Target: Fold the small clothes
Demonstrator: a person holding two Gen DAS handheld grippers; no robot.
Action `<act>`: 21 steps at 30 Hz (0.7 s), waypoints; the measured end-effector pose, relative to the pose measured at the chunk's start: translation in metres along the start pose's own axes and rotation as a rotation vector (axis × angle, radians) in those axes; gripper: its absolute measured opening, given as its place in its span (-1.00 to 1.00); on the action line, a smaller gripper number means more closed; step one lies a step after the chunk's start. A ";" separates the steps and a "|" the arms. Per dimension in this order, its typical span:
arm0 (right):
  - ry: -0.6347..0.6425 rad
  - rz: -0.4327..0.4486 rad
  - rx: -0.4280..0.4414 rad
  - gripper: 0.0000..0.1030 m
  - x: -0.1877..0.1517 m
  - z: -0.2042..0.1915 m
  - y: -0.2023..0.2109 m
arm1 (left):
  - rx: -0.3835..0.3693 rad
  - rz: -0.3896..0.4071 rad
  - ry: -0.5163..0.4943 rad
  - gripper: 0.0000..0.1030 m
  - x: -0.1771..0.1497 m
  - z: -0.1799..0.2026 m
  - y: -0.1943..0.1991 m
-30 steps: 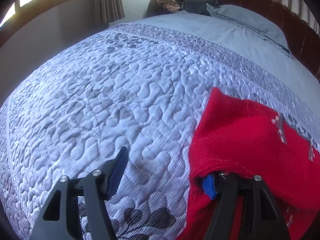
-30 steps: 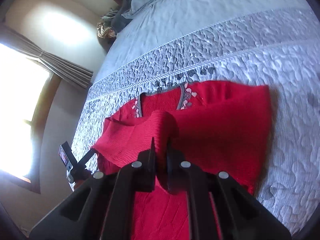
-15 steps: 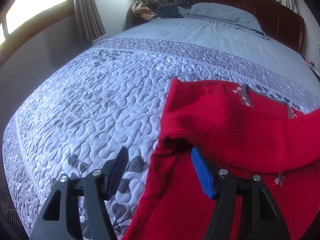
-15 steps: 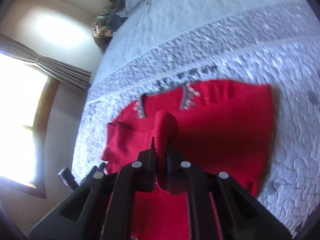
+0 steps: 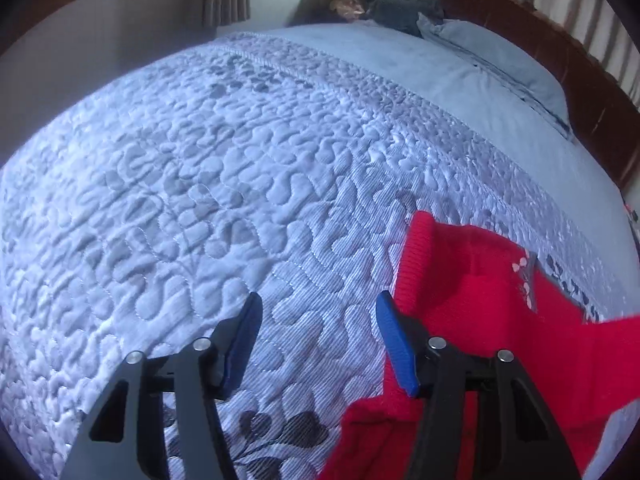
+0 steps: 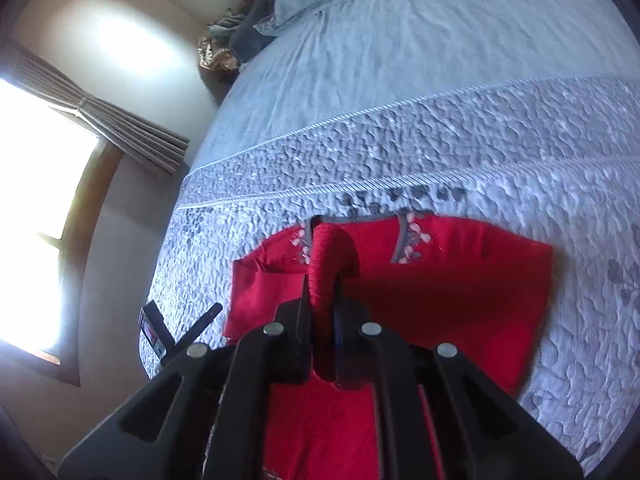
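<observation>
One red sweater (image 6: pixel 440 300) on bed (image 6: pixel 400 100); right gripper (image 6: pixel 322 300) pinches its sleeve at frame centre; left gripper (image 5: pixel 318 320), closing slightly but empty, sits left of it.

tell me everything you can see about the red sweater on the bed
The red sweater is a small ribbed knit with a grey-trimmed neckline and pale flower embroidery beside it. It lies mostly flat on the quilted bedspread, neckline toward the pillows. One sleeve is pulled up over the body, pinched in the shut right hand-held gripper. The left hand-held gripper is open beside its edge, holding nothing.
</observation>
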State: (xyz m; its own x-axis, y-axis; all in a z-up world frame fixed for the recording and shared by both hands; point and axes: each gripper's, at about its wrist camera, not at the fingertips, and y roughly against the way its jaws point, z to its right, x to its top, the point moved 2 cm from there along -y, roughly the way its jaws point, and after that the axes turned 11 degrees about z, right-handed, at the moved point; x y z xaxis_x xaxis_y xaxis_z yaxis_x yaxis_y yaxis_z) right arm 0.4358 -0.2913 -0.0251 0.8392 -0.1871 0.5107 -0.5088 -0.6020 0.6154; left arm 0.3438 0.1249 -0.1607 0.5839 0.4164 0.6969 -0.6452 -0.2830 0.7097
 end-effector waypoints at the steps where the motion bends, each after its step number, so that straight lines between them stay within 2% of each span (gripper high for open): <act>1: 0.000 0.003 0.008 -0.86 0.002 -0.004 0.000 | 0.008 0.012 -0.044 0.17 -0.003 0.003 0.009; 6: 0.016 0.014 0.019 -0.86 0.022 -0.031 0.008 | -0.098 -0.009 -0.146 0.19 -0.042 0.032 0.048; 9: 0.025 0.016 0.039 -0.86 0.037 -0.057 0.017 | -0.192 -0.019 -0.149 0.19 -0.066 0.060 0.060; 12: 0.070 0.025 0.065 -0.86 0.054 -0.099 0.027 | -0.221 -0.005 -0.160 0.19 -0.083 0.097 0.067; 16: 0.147 0.016 0.106 -0.86 0.069 -0.163 0.037 | -0.149 0.034 -0.112 0.20 -0.069 0.123 0.056; 17: 0.160 0.015 0.115 -0.86 0.071 -0.174 0.039 | -0.131 0.038 -0.092 0.20 -0.061 0.122 0.050; 21: 0.222 0.024 0.169 -0.86 0.074 -0.215 0.053 | 0.021 0.041 -0.054 0.19 -0.025 0.099 0.011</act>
State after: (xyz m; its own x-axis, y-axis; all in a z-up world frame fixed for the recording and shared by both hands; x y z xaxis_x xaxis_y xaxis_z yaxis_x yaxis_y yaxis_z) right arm 0.4293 -0.1704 0.1742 0.7548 -0.0397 0.6547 -0.4732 -0.7242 0.5017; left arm 0.3709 0.0259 -0.1599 0.5833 0.3566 0.7298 -0.6591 -0.3172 0.6819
